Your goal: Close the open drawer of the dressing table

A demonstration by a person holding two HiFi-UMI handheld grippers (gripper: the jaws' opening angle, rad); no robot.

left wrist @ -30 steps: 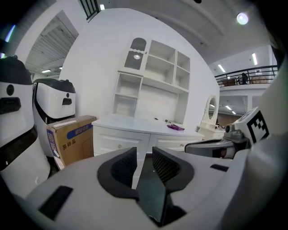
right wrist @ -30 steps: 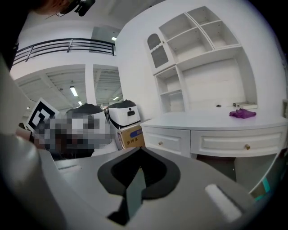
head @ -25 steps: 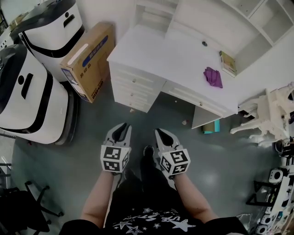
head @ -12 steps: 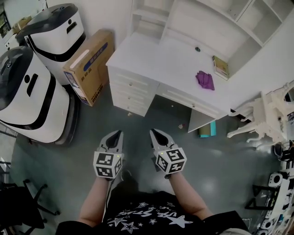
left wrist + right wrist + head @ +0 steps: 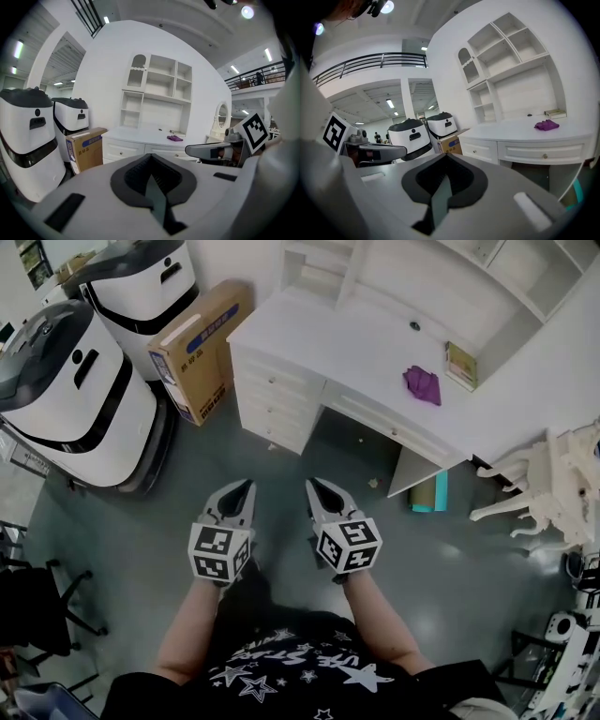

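The left claw is pressed fully together with nothing in it, and the right claw beside it looks the same: jaws meeting at a point, empty. The 2 are held side by side in front of the person's body, above the grey floor, both aimed at the furniture ahead. Closed tips suit this job, I judge, since a drawer front needs a push and not a grasp.

Ahead, well apart from both claws, stands the dressing table, its white surface carrying a purple cloth and a small book-like item. Under it, right of a stack of narrow drawers, runs the wide drawer with 1 small knob; it seems to stand slightly out from the frame, though how far is hard to tell. Neither claw has reached it, so the push is not yet begun.

Left of the table are a cardboard box and 2 white machines.
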